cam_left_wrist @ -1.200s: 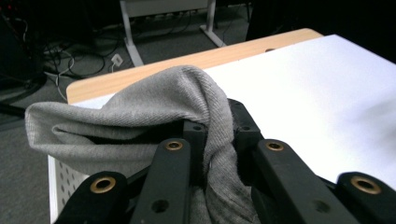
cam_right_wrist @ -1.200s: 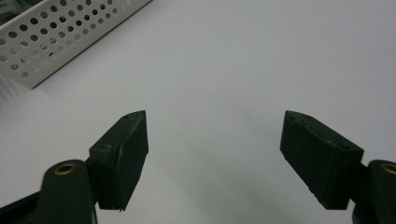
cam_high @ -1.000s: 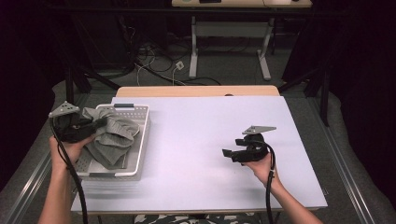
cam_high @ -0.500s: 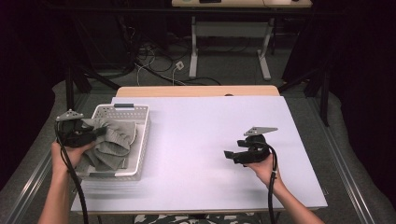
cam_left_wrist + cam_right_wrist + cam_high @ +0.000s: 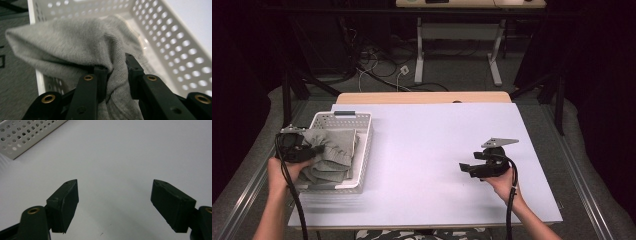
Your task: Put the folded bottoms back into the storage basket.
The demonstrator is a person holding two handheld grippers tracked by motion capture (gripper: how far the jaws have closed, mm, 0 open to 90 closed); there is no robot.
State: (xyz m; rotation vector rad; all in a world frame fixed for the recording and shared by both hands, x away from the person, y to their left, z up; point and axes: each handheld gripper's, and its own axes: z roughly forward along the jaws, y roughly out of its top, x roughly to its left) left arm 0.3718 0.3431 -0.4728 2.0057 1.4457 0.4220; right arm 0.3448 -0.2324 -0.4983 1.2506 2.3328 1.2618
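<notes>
1. The left gripper [image 5: 115, 72] has its jaws pinched tight on a fold of grey cloth [image 5: 75, 47]. The fabric bunches between the pads, so the grip looks secure.
2. From the high view, the cloth [image 5: 332, 150] sits in the white basket [image 5: 362, 150] at the left of the table [image 5: 437, 150], with its near-left edge draped over the basket's rim where the left gripper [image 5: 314, 149] has it.
3. The left gripper view shows fabric lifted in a hump above the perforated basket [image 5: 180, 50] wall, but much of it hangs down inside.
4. The right gripper [image 5: 467, 167] rests low over the bare tabletop, well apart from the basket, jaws spread wide and holding nothing.
5. In the right gripper view the right gripper [image 5: 115, 202] looks across white table [image 5: 125, 152] toward a corner of the basket [image 5: 22, 135].
6. My read on progress: early. The cloth is gripped, but it is not out of the basket, and nothing lies on the open table.
7. What seems left: lifting the cloth clear, carrying it to the middle, and probably bringing the idle right gripper in to help spread or fold it.
</notes>
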